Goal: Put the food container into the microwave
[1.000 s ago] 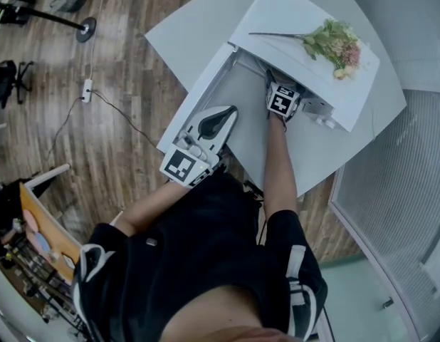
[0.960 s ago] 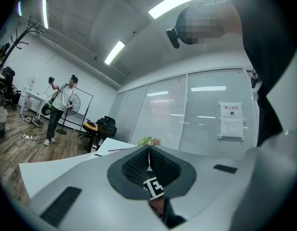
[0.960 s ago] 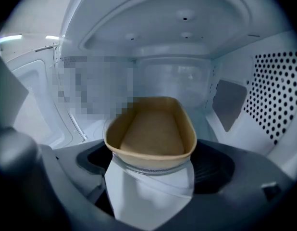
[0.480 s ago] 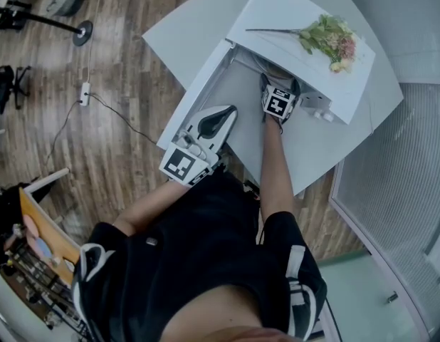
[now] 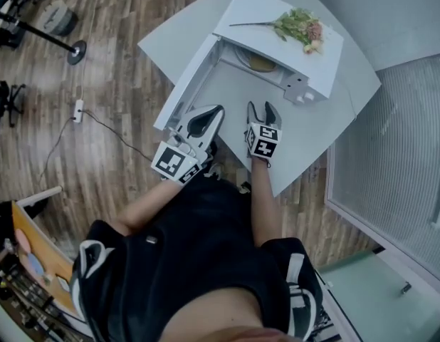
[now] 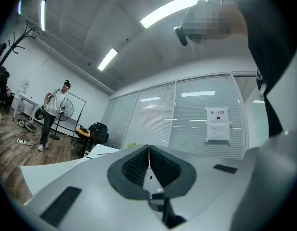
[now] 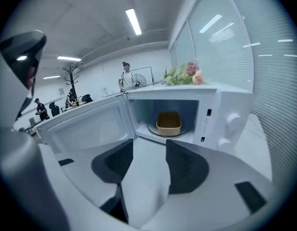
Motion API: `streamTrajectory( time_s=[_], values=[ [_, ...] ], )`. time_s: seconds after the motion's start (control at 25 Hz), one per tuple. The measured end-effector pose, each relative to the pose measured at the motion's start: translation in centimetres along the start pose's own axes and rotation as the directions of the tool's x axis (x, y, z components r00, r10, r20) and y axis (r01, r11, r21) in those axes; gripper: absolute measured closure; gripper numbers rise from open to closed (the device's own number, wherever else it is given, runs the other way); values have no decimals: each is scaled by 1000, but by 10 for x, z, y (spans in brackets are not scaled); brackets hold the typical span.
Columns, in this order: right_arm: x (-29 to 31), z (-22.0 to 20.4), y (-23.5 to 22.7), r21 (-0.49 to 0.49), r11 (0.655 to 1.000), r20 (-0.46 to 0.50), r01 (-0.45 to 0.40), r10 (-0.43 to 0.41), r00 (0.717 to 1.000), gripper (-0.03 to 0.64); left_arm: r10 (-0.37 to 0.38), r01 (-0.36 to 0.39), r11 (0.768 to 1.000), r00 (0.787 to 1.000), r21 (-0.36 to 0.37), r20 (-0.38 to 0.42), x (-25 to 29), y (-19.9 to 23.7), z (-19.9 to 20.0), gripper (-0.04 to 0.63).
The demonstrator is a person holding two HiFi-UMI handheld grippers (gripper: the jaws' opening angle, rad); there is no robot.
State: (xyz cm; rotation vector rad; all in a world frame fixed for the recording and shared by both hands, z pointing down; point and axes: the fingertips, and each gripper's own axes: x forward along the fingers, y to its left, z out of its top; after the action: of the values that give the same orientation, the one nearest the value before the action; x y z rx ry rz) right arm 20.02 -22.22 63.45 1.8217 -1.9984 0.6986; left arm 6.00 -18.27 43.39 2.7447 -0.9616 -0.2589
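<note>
The tan food container (image 5: 261, 63) (image 7: 168, 123) sits on the turntable inside the white microwave (image 5: 277, 20) (image 7: 220, 114). The microwave door (image 5: 186, 84) (image 7: 86, 124) hangs wide open to the left. My right gripper (image 5: 261, 112) (image 7: 149, 146) is open and empty, held in front of the microwave's mouth, well clear of the container. My left gripper (image 5: 203, 123) (image 6: 148, 150) is shut on nothing, beside the open door's outer edge and pointing up and away from the microwave.
A bunch of flowers (image 5: 298, 26) (image 7: 182, 73) lies on top of the microwave. The microwave stands on a white table (image 5: 170, 34). A glass partition (image 5: 398, 134) runs along the right. A person (image 6: 55, 109) stands far off in the room.
My right gripper has drawn back out of the microwave toward the person, with the container left inside. The left gripper has stayed near the door.
</note>
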Motion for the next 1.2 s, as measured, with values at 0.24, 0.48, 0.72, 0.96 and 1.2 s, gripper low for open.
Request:
streamTrajectory(
  time_s=[0.24,0.48,0.72,0.96,1.2],
  values=[
    [-117,-5,25,11,999,99,-33,31,995,563,26,-26,1000,1000,5,11,-59,-49,3,572],
    [-193,-8,44,41,996,205,-79,69,976,591,38,-38,999,999,0,3,-94,-75,-1,572],
    [-241,-5,57,37,997,282,-74,60,958,592,13,-13,1000,1000,2,7,-107,-87,-3,572],
    [-250,-2,70,47,999,290,-24,10,957,592,-14,14,1000,1000,-1,18,-109,-78,10,572],
    [-252,5,76,45,999,307,-3,-11,952,592,-48,47,999,999,9,18,-105,-71,15,572]
  ],
)
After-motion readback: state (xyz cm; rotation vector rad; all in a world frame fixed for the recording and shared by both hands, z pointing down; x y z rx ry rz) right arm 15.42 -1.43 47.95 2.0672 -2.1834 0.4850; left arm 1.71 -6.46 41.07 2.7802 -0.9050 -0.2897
